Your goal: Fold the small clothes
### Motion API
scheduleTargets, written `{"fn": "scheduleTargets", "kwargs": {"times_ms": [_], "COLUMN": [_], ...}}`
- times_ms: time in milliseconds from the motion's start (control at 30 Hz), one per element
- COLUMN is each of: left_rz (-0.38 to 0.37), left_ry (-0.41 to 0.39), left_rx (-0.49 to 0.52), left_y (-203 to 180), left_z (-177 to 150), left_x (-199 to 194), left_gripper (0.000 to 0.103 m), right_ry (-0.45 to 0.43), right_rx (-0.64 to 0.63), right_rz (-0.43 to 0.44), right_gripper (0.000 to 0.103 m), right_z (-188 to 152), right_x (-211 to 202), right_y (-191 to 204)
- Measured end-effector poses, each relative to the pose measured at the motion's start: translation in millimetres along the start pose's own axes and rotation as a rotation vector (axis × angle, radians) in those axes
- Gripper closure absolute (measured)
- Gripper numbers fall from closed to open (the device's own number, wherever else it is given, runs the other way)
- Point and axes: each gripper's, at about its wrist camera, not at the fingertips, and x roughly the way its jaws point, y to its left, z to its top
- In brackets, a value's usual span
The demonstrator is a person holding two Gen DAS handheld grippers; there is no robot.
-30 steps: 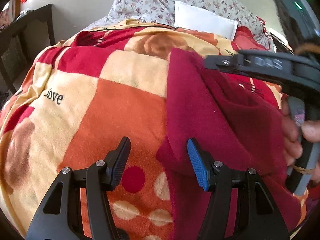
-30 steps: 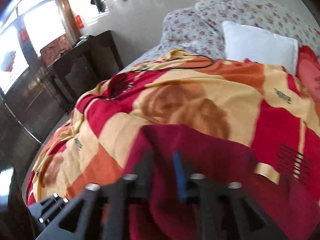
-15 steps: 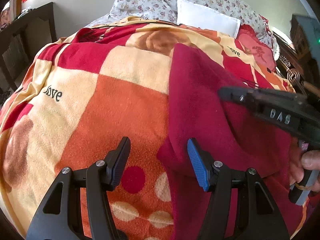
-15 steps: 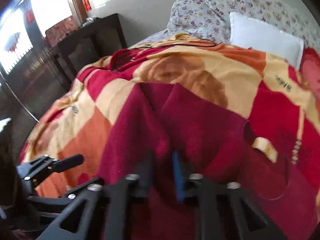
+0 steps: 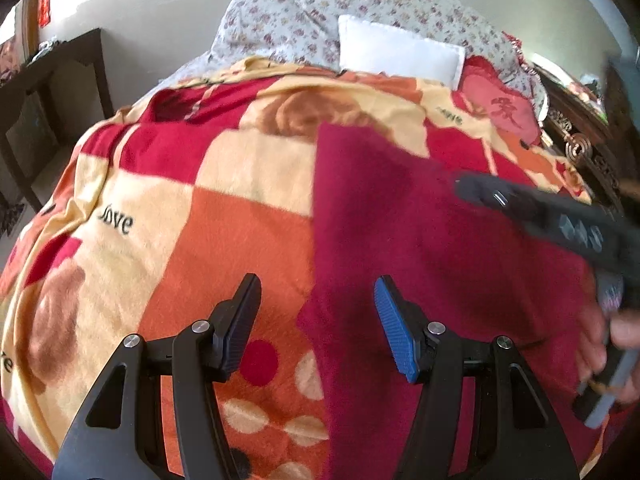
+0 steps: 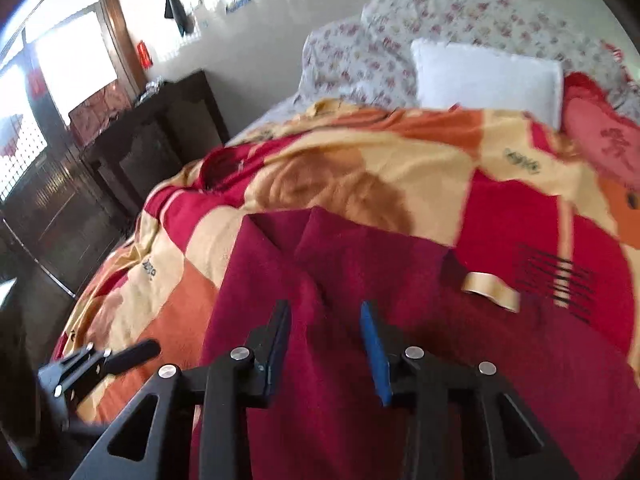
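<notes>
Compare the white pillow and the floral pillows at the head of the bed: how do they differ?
The white pillow is plain; the floral pillows carry a small red flower print. The white pillow looks smaller than the floral pillows. It sits in front, leaning against them; they are stacked behind it by the wall. Both lie beyond the patterned blanket.

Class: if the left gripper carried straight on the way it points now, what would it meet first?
Probably the left edge of the red garment or the blanket beside it; the left gripper, jaws open, points at that border. Depth is unclear.
</notes>
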Motion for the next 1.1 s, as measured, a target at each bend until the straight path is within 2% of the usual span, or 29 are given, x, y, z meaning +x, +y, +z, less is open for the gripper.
{"fn": "scheduleTargets", "kwargs": {"times_ms": [200, 300, 367, 467, 700, 767, 833, 900, 967, 1100], "left_rz": [-0.037, -0.043, -0.03, 0.008, 0.006, -0.004, -0.012, -0.013, -0.02, -0.038], "left_ry": [-0.001, 0.01, 0.051, 0.098, 0.095, 0.091, 0.09, 0.098, 0.098, 0.076], "left_rx": [0.021, 0.041, 0.064, 0.09, 0.066, 0.057, 0.051, 0.053, 0.051, 0.02], "left_y": [-26.0, -41.0, -49.5, -56.3, -55.0, -54.3, -54.5, -55.4, -55.4, -51.1], "left_z": [5.4, 1.8, -2.6, -12.4, -16.2, -18.3, -21.8, -24.7, -27.1, -32.7], "left_x": [6.3, 16.5, 30.3, 49.1, 40.9, 35.6, 30.2, 26.2, 19.6, 6.8], "left_gripper": [0.044, 0.044, 0.044, 0.044, 0.044, 0.044, 0.044, 0.044, 0.044, 0.044], "right_ry": [0.024, 0.058, 0.086, 0.063, 0.042, 0.035, 0.048, 0.069, 0.039, -0.056], "right_rx": [0.051, 0.076, 0.1, 0.123, 0.155, 0.185, 0.222, 0.252, 0.275, 0.317], "right_rz": [-0.117, -0.134, -0.15, -0.133, -0.225, -0.242, -0.262, -0.25, -0.226, -0.276], "right_gripper": [0.069, 0.069, 0.069, 0.069, 0.068, 0.066, 0.06, 0.06, 0.06, 0.06], "right_z": [-44.5, -59.2, -68.0, -74.9, -89.1, -97.9, -109.8, -117.5, -119.5, -117.3], "right_x": [-30.5, -27.8, -21.3, -24.0, -58.1, -67.9, -71.2, -72.1, -85.7, -125.0], "right_y": [-32.6, -44.9, -53.6, -59.6, -65.7, -74.7, -88.5, -99.6, -105.9, -125.0]}}
